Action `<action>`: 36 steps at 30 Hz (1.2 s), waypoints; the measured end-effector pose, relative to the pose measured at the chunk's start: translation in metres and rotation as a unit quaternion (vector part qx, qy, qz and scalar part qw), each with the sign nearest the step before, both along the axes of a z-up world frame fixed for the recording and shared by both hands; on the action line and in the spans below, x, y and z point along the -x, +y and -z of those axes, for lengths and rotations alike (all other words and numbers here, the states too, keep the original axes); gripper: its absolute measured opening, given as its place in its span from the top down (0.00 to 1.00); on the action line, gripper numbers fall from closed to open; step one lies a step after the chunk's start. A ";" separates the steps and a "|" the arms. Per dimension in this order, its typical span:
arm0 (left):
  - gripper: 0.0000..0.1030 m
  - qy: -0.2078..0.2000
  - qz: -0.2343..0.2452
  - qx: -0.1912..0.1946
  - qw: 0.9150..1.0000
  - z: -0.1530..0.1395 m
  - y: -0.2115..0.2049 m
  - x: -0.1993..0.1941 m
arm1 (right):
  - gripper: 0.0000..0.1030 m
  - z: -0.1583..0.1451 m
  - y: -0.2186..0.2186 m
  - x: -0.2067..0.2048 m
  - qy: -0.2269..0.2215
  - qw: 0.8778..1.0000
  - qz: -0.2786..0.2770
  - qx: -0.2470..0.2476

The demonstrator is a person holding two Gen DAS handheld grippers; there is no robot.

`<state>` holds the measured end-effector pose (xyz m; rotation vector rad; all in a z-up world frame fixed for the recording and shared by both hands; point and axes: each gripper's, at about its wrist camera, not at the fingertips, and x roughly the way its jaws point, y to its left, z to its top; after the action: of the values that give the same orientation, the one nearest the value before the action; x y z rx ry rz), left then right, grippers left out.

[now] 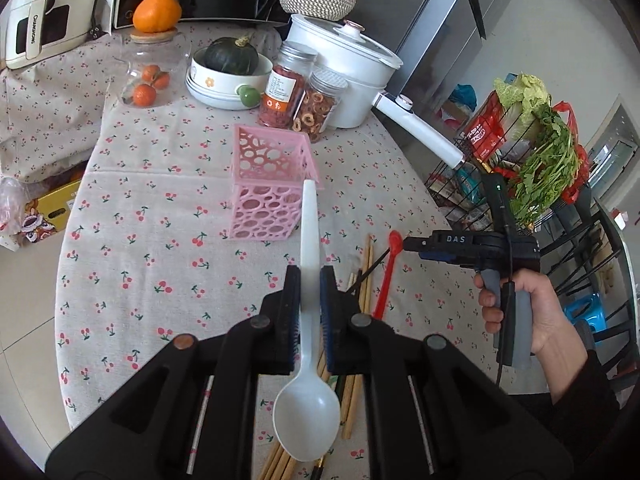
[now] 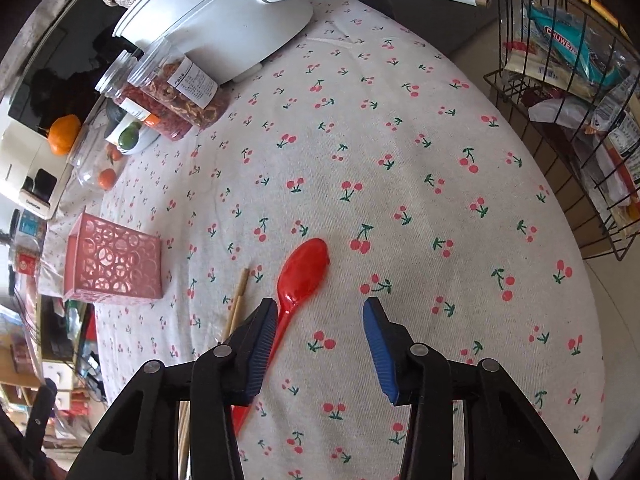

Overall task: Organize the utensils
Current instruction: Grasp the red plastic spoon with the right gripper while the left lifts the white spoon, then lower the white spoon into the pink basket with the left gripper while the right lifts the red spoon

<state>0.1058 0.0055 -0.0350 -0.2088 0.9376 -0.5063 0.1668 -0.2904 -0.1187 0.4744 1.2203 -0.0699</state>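
Note:
My left gripper (image 1: 310, 276) is shut on the handle of a white plastic spoon (image 1: 308, 400), held above the table with its bowl toward the camera and its handle tip toward the pink perforated basket (image 1: 272, 184). Wooden chopsticks (image 1: 366, 276) lie on the cloth below it. In the right wrist view my right gripper (image 2: 320, 308) points down at the table with its jaws apart. A red spoon (image 2: 304, 268) lies on the cloth, and its handle runs along the inside of the left finger (image 2: 260, 344). The pads do not press on it. The pink basket (image 2: 114, 260) stands to the left.
A white pot (image 1: 344, 64) with a long handle, two jars (image 1: 296, 92) and a bowl holding a dark squash (image 1: 230, 76) stand at the back of the cherry-print tablecloth. A wire rack (image 2: 568, 120) with groceries stands off the table's right edge.

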 end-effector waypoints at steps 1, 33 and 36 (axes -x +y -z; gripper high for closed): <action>0.89 0.000 0.000 0.004 1.000 -0.001 0.001 0.000 | 0.56 0.002 0.004 -0.005 0.004 1.000 -0.001 0.009; 0.89 -0.043 -0.044 0.026 0.998 -0.009 0.020 0.013 | 0.93 -0.029 0.006 0.004 -0.024 0.997 -0.015 0.067; 0.89 -0.036 -0.043 0.024 0.998 -0.005 0.016 0.013 | 0.76 -0.024 0.014 -0.001 -0.014 0.997 -0.031 0.073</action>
<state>0.0928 0.0215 -0.0300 -0.2724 0.8425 -0.4538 0.1683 -0.2768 -0.0948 0.3095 1.1918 -0.0983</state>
